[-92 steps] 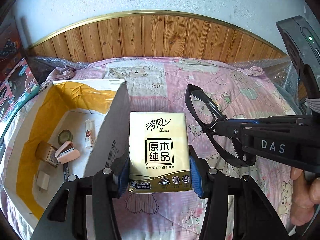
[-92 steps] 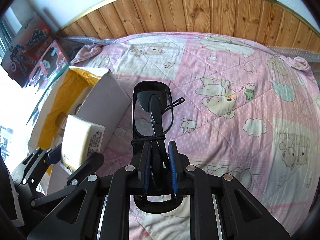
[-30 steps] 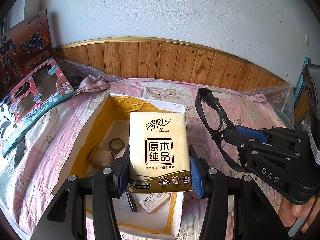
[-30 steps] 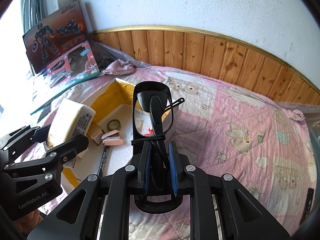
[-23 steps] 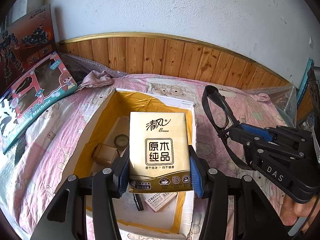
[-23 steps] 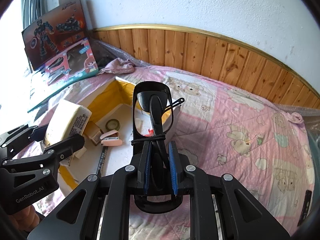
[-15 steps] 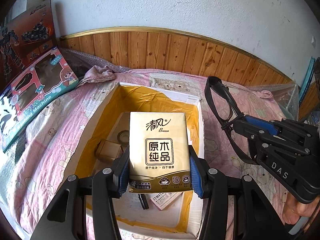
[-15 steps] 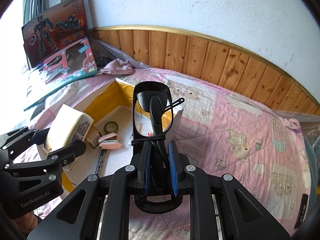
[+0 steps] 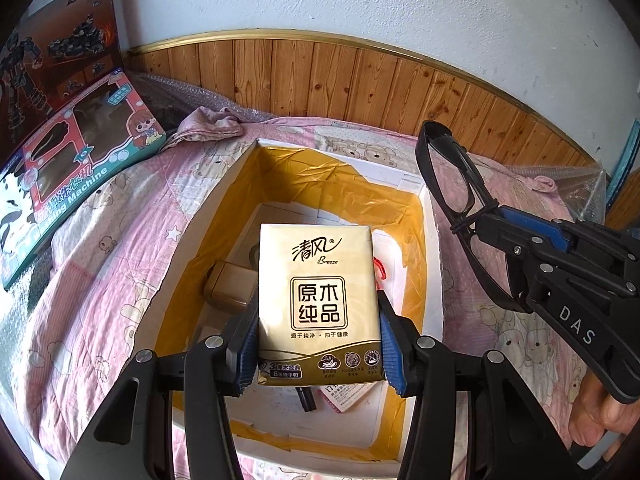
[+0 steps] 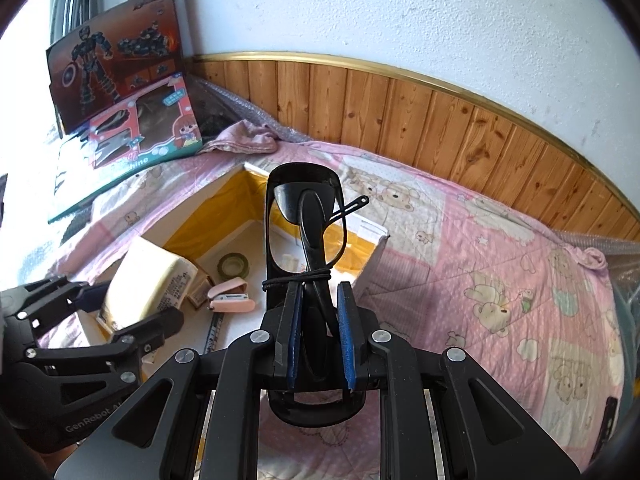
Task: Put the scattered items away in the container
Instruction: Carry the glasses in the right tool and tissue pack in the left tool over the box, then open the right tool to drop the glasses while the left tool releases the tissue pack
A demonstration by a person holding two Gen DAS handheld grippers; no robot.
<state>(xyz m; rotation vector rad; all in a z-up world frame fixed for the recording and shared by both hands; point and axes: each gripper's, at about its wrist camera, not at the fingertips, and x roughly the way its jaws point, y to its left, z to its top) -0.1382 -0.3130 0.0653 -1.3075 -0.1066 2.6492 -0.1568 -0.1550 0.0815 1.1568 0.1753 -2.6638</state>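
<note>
Two tongs (image 9: 318, 344), two items gripped.

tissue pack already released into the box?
No, the left gripper is clamped on the tissue pack above the box.

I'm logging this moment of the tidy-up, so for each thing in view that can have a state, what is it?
Left gripper: shut on the tissue pack.
Tissue pack: held upright above the box.
Right gripper: shut on the glasses.
Glasses: folded, tied with a black band, held in the air.
Box: open, some items already inside.
Pink stapler: closed, lying on the box floor.
Tape roll: lying flat in the box.
</note>
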